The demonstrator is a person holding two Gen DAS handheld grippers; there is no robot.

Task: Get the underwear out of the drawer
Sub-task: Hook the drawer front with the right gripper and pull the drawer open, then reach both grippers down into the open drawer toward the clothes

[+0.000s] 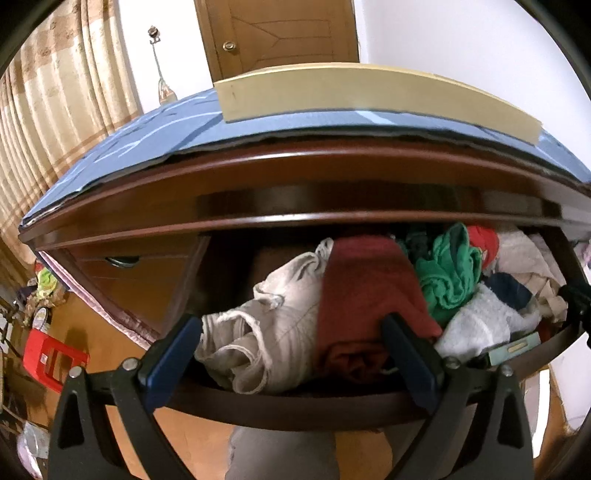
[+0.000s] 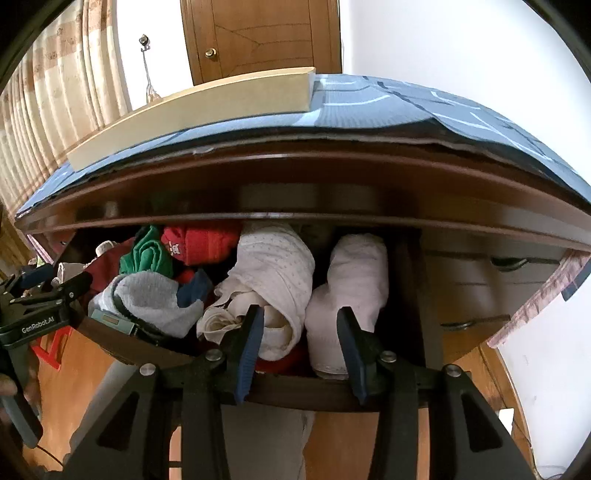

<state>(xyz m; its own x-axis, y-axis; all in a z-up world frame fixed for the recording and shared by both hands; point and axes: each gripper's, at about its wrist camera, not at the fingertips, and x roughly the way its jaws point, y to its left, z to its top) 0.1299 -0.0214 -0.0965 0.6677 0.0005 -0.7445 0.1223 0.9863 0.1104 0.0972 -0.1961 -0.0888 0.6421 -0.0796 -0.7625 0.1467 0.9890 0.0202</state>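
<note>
The dark wooden drawer [image 1: 295, 406] stands pulled out and is crammed with clothing. My left gripper [image 1: 291, 332] hangs open and wide over its front edge. A crumpled beige garment [image 1: 280, 321] and a dark red garment [image 1: 365, 291] lie between and beyond its fingers, and no pad presses on either. A green garment [image 1: 450, 273] and a grey-white sock [image 1: 480, 321] lie further right. My right gripper [image 2: 301, 321] is open with a narrower gap over the drawer [image 2: 314, 391] front. A dotted white roll [image 2: 273, 273] and a pale pink roll [image 2: 354, 280] lie just behind its fingers. The left gripper [image 2: 59, 278] shows at the left edge.
A blue patterned mat [image 1: 147, 136] covers the dresser top, with a pale board [image 1: 369, 92] on it. A teal box [image 2: 110, 321] sits at the drawer front. Closed drawers [image 2: 476, 284] flank the open one. A red stool [image 1: 48, 362] stands on the floor at the left, with a door [image 1: 277, 33] behind.
</note>
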